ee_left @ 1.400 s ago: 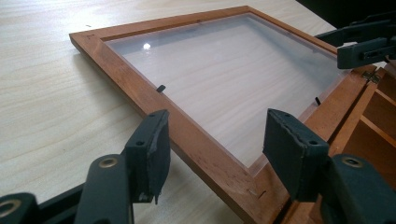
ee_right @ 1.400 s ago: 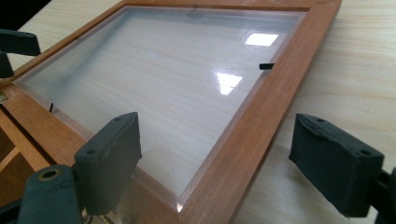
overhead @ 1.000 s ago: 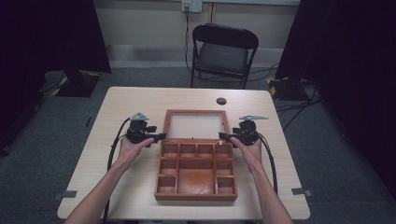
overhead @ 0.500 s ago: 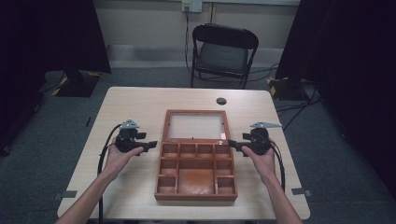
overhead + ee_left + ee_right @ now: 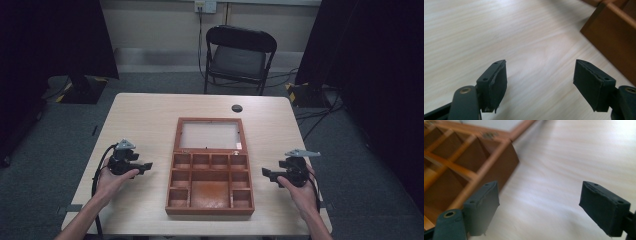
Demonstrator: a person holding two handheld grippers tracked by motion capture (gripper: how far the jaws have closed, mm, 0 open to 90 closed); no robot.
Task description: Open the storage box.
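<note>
Both grippers parked wide of the open box, nothing held.

We hold the left gripper [image 5: 145, 165] and right gripper [image 5: 266, 173] low over the table [image 5: 145, 115], jaws spread and empty, each well apart from the box [image 5: 210, 175] between them (compartments look bare). Its glazed lid [image 5: 210, 136] lies flat behind. Whatever follows, we judge it best to approach level from both sides, with even pressure.

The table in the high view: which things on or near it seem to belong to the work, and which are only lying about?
Belongs to the work, as far as I can judge:
- wooden box, open, lid laid flat, compartments look empty
- left gripper, open
- right gripper, open

Only lying about:
- small dark round thing on the table, too small to identify
- folding chair behind the table
</note>
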